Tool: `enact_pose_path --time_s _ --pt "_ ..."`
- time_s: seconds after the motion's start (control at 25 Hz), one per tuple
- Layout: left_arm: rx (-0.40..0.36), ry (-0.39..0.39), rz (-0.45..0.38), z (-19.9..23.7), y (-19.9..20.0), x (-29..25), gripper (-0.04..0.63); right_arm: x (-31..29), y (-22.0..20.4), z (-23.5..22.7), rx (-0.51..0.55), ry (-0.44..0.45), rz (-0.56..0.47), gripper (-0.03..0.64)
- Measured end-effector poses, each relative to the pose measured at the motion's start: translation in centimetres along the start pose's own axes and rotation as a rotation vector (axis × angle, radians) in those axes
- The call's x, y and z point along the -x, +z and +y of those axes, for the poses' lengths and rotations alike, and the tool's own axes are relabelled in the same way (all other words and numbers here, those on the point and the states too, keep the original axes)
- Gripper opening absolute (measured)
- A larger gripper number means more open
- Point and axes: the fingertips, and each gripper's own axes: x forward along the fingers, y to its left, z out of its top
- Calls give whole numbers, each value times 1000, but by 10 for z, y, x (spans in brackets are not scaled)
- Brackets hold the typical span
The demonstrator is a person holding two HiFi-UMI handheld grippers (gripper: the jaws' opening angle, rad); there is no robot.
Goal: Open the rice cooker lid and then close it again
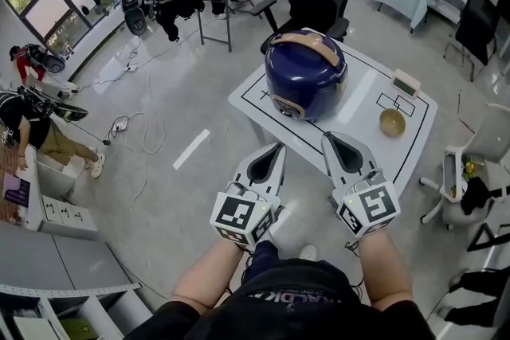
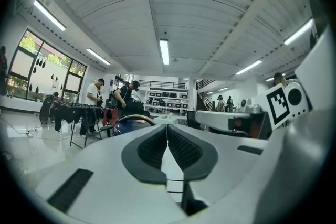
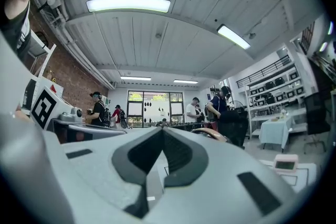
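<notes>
Navy-blue rice cooker (image 1: 305, 76), lid down, sits on the white table (image 1: 362, 103), with a wooden bowl (image 1: 392, 123) nearby. We hold our left gripper (image 1: 276, 149) and right gripper (image 1: 328, 139) level at the table's near edge, both pairs of fingers pressed together on nothing.

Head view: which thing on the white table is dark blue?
The rice cooker, big and round; the small bowl is tan and the little box is pale.
</notes>
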Motion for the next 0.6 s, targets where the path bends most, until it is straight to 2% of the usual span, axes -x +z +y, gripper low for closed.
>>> enact_pose_path --time_s 0.44,0.52,0.6 --pt "14 -10 16 49 2 -5 6 -47 -7 6 -37 -14 22 34" --pt "9 -21 11 60 6 -7 13 -58 -8 8 -38 -17 27 79" --pt "3 -36 9 70 8 -10 68 -71 -8 10 -19 -32 30 158"
